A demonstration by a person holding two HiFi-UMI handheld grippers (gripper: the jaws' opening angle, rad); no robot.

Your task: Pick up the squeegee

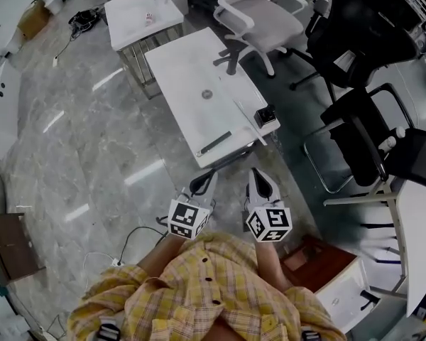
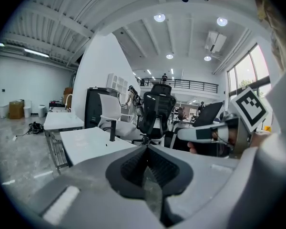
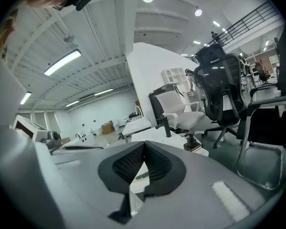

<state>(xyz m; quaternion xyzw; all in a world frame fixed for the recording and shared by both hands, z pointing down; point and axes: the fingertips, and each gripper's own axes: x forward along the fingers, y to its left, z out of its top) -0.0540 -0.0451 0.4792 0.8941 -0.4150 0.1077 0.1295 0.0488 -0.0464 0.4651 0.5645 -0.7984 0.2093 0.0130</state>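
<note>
On the white table (image 1: pixel 184 77), near its front edge, lies a long dark bar-shaped tool, apparently the squeegee (image 1: pixel 214 143). Both grippers hover just short of that edge, side by side and pointing toward the table. My left gripper (image 1: pixel 205 181) is shut with nothing in it, its pads (image 2: pixel 133 168) meeting at the tip. My right gripper (image 1: pixel 258 178) is also shut and empty, pads (image 3: pixel 155 163) touching at the front. The squeegee is hidden behind the jaws in both gripper views. The right gripper (image 2: pixel 200 133) also shows at the right of the left gripper view.
The table also carries a thin pale rod (image 1: pixel 247 119), a small black block (image 1: pixel 265 114), a round disc (image 1: pixel 206 94) and a black upright post (image 1: pixel 231 61). A white office chair (image 1: pixel 259 20) and black chairs (image 1: pixel 358 34) stand beyond and right. A second table (image 1: pixel 140 13) stands behind.
</note>
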